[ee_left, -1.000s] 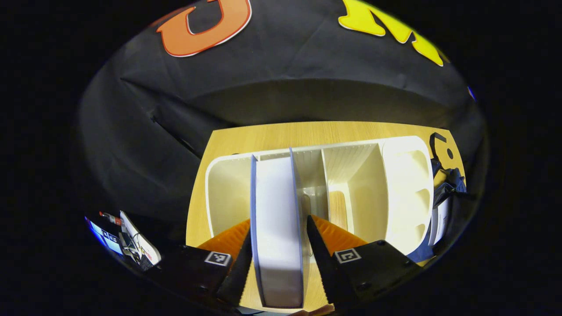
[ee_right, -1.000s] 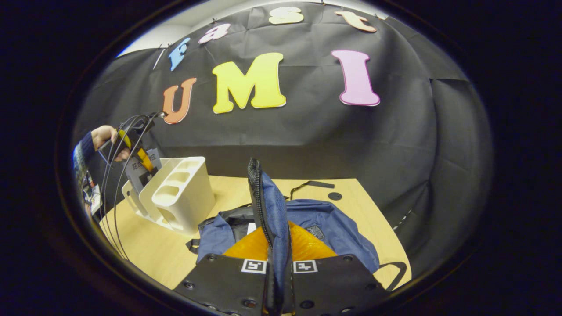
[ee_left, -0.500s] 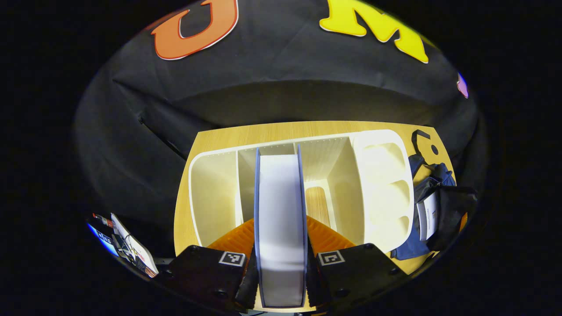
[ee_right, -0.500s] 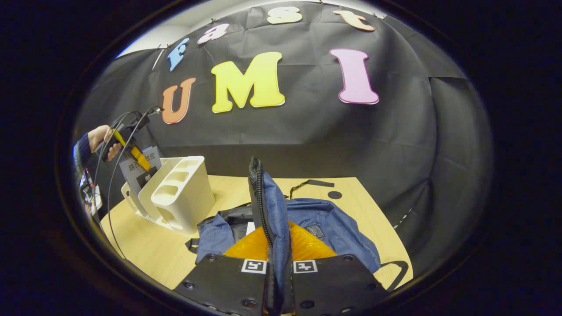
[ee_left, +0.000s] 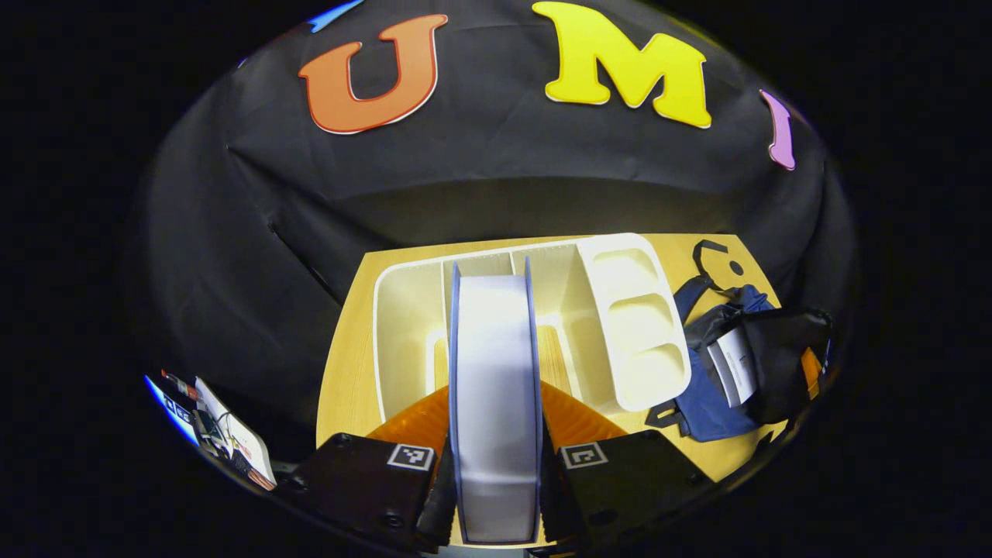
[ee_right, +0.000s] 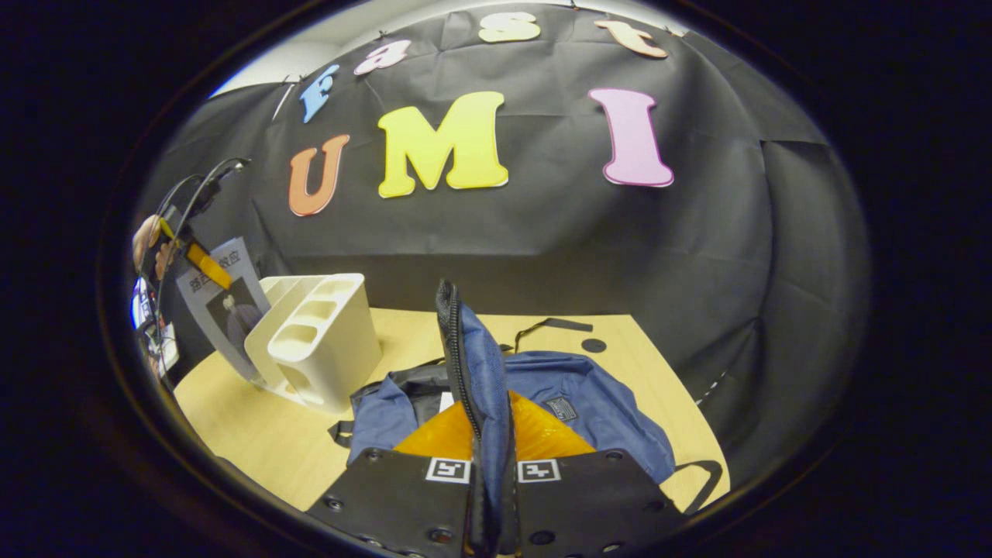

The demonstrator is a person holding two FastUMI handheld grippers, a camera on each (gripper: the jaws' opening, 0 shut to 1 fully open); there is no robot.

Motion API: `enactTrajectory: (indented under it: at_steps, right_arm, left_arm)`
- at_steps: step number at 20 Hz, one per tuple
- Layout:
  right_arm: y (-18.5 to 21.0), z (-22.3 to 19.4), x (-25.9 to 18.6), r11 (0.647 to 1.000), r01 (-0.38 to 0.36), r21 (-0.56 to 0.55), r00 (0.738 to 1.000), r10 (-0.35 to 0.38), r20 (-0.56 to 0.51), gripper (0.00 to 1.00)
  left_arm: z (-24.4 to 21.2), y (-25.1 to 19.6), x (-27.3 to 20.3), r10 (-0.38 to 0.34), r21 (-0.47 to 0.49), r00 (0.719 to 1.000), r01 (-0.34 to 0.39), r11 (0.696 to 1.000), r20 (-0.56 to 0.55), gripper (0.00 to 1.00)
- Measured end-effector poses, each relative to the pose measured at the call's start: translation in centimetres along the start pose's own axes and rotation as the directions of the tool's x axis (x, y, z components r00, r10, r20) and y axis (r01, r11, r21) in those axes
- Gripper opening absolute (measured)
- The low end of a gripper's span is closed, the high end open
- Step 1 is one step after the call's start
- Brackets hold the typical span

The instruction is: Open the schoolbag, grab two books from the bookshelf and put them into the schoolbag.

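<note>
My left gripper (ee_left: 496,457) is shut on a thick book (ee_left: 494,387), seen page-edge on with blue covers, raised above the white bookshelf (ee_left: 403,341). In the right gripper view that book (ee_right: 221,298) hangs over the bookshelf (ee_right: 318,341) at far left, with the left gripper (ee_right: 186,252) and a hand on it. My right gripper (ee_right: 490,473) is shut on the zip edge of the blue schoolbag's flap (ee_right: 477,372), holding it upright. The schoolbag (ee_right: 589,403) lies open on the table; in the left gripper view the schoolbag (ee_left: 721,380) shows a white book inside.
The wooden table (ee_right: 256,434) carries the bookshelf at left and the bag in the middle. A black strap (ee_right: 542,325) and a small black disc (ee_right: 594,346) lie behind the bag. Cables hang at far left.
My left gripper closed on the book and lifted it up out of the bookshelf slot, drawing back. The right gripper kept holding the bag flap still.
</note>
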State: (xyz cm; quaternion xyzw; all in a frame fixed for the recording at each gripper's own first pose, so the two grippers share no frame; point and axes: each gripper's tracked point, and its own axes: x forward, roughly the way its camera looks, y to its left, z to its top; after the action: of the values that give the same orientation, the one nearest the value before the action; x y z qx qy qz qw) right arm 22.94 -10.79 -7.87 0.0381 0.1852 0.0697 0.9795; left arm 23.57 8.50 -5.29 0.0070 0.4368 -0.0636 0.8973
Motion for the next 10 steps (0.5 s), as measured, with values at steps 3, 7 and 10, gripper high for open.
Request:
enactTrajectory:
  at_steps: [3,7,10]
  right_arm:
    - [-0.1,-0.1,-0.1,1.000,0.005,-0.002,1.000,-0.005,0.005,0.07]
    - [0.3,-0.1,0.1,1.000,0.008,-0.002,1.000,-0.008,-0.001,0.07]
    - [0.6,-0.2,0.1,1.000,0.010,-0.011,1.000,-0.010,0.001,0.07]
  left_arm:
    - [-2.6,0.4,-2.0,-0.016,-0.053,1.000,0.017,0.998,0.021,0.45]
    - [-5.8,0.7,-4.4,-0.048,-0.126,0.996,0.058,0.990,0.077,0.45]
    - [-8.4,0.5,-5.6,-0.084,-0.211,0.992,0.102,0.972,0.093,0.45]
